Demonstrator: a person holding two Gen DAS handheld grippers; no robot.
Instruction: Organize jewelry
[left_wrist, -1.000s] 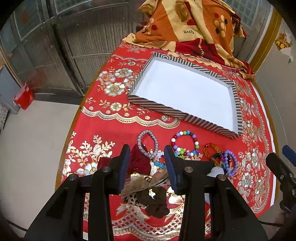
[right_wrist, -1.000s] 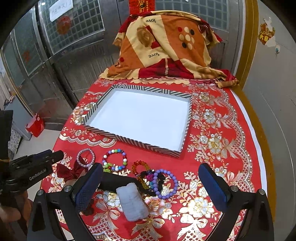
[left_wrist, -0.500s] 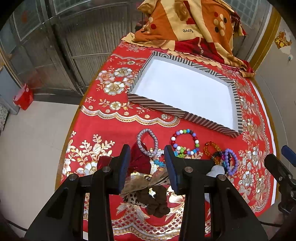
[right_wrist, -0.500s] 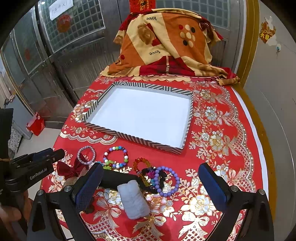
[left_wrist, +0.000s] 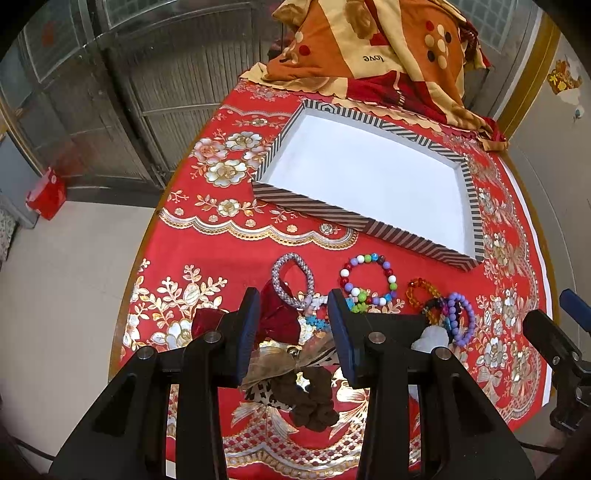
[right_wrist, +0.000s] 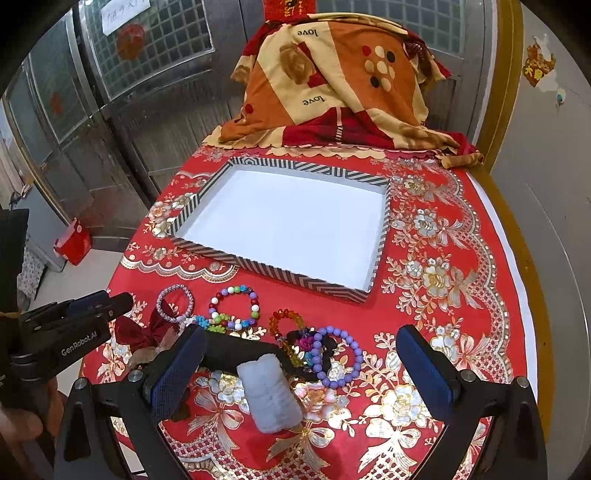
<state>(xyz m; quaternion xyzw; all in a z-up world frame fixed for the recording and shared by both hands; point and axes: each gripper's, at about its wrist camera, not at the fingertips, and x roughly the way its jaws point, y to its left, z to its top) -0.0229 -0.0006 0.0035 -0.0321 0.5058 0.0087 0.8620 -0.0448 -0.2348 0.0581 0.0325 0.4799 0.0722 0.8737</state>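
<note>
Both grippers apart above jewelry on the desk (right_wrist: 443, 258).
Left gripper (left_wrist: 291, 325) over red bow (left_wrist: 277, 321); right gripper (right_wrist: 299, 354) over white roll (right_wrist: 269, 395).

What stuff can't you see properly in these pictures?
- Black bar, right wrist view: its left end hides behind the right gripper, under the white fluffy roll.
- Brown scrunchie, left wrist view: partly behind the left gripper.
- What the orange blanket covers: hidden.

A red floral-clothed desk (right_wrist: 454, 258) stands by metal-framed glass doors (right_wrist: 110, 74) — pale floor (left_wrist: 66, 277), a red box (left_wrist: 46, 194) near the doorway.
</note>
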